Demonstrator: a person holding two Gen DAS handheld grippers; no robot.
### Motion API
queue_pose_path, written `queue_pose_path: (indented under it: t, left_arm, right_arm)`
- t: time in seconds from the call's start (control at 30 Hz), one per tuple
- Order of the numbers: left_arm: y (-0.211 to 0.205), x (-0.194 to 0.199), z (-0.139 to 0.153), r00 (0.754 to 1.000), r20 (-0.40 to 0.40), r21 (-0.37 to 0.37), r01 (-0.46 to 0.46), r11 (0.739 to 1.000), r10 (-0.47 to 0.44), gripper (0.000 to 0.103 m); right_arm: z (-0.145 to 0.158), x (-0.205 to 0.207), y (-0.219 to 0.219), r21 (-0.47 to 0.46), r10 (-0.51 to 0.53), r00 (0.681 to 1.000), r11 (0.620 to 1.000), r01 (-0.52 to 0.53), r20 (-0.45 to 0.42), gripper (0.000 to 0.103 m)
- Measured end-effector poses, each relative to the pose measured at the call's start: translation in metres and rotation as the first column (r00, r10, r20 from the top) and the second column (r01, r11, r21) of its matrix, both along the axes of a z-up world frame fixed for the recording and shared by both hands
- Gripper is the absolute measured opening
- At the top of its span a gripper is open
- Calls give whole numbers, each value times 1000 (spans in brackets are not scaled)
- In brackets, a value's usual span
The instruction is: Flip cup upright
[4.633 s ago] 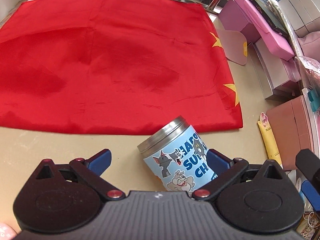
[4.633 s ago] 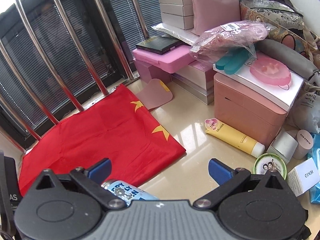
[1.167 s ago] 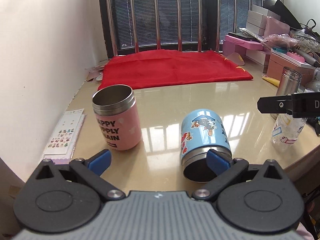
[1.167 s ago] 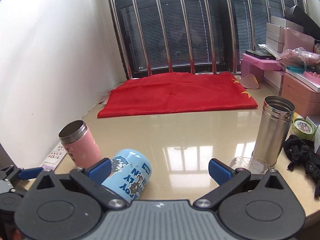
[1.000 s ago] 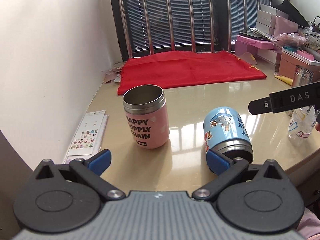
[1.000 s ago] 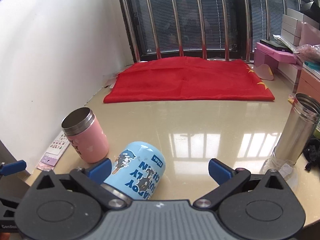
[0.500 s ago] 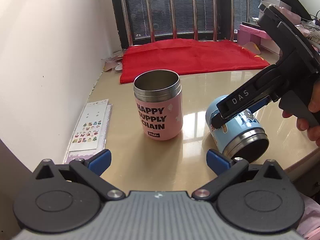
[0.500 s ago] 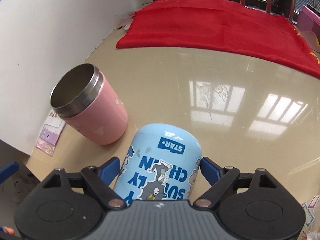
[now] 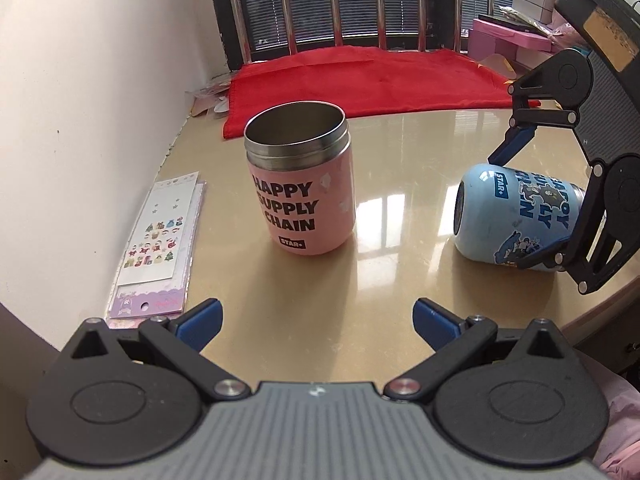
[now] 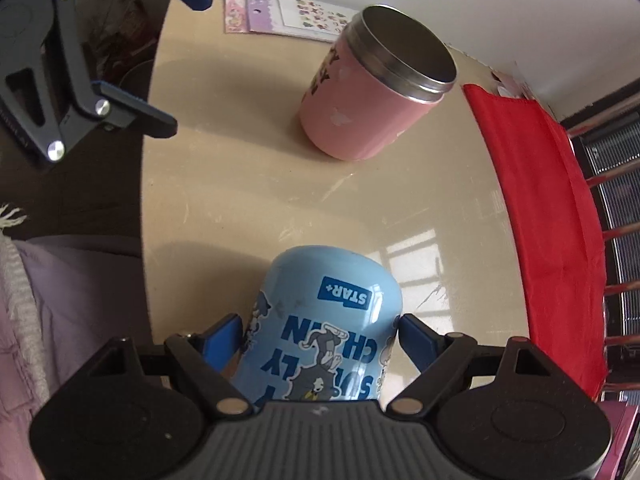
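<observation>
A light blue cartoon cup (image 9: 516,216) lies on its side on the beige table (image 9: 320,280), its closed bottom toward the pink cup. My right gripper (image 10: 320,332) is shut on the blue cup (image 10: 324,328), one blue pad on each side of its body; it also shows in the left wrist view (image 9: 528,196). A pink steel cup (image 9: 302,184) stands upright to the left, also in the right wrist view (image 10: 376,84). My left gripper (image 9: 316,316) is open and empty, near the table's front edge.
A sticker sheet (image 9: 160,240) lies by the white wall at the left. A red cloth (image 9: 360,80) covers the far part of the table before the window bars. Pink boxes (image 9: 512,36) stand at the far right.
My right gripper has closed in around the blue cup and turned with it, so the cup's bottom now faces the pink cup. My left gripper has shifted slightly left.
</observation>
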State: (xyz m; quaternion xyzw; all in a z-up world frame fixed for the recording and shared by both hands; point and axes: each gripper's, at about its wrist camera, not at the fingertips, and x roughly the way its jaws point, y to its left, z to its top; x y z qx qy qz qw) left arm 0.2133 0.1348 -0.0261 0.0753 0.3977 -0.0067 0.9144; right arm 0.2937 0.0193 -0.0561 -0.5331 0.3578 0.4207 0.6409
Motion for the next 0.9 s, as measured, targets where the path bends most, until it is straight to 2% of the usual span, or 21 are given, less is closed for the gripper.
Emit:
queue_pose_path:
  t: [0.07,0.17,0.2,0.3,0.37,0.47,0.5,0.6,0.67,0.73,0.8,0.87,0.9]
  left_arm:
    - [0,1,0,1000,-6,5,-13,1000,13,103]
    - [-1,3,2,1000,-12,9,-29,1000,29,103]
    - [-2,3,3,999,-13,11,-32,999,32,103]
    - [-6,8,5,999,-23,17,-34,999,34,103]
    - [-10,11,6,999,-28,24,-28,999,28,103]
    - [-16,15,10,999,-26,45,-20,999,21,103]
    - [-18,16,11,999,-24,49,-20,999,21,103]
    - [-22,17,15,1000,-16,45,-15,999,16,103]
    - [-24,17,17,1000,-15,42,-12,999,13,103]
    - [-25,16,18,1000,-16,36,-6,999,6,103]
    - [-25,15,19,1000,-12,27,2,1000,-2,103]
    - [-23,14,20,1000,-7,19,1,1000,-1,103]
    - [-22,12,20,1000,-5,13,-2,1000,2,103]
  right_arm:
    - [-4,-7,-1,-34,106,994,994,-105,32,85]
    - [-10,-20,-7,-105,293,953,953,-284,76,84]
    - [-13,-26,-10,-145,374,922,922,-359,96,84]
    - [-18,-36,-16,-216,514,850,848,-484,113,84]
    - [-22,-42,-21,-257,578,807,803,-537,119,84]
    - [-26,-50,-31,-326,682,720,714,-620,124,84]
    - [-27,-50,-31,-331,685,718,710,-621,122,83]
    - [-22,-44,-28,-260,618,775,776,-575,129,83]
    - [-14,-41,-31,-185,559,818,825,-534,135,97]
    - [0,-41,-37,-83,483,864,875,-476,141,102]
    - [20,-40,-42,27,391,912,917,-397,122,103]
    - [35,-38,-47,108,302,948,944,-313,104,103]
    - [45,-34,-50,181,209,974,958,-222,88,103]
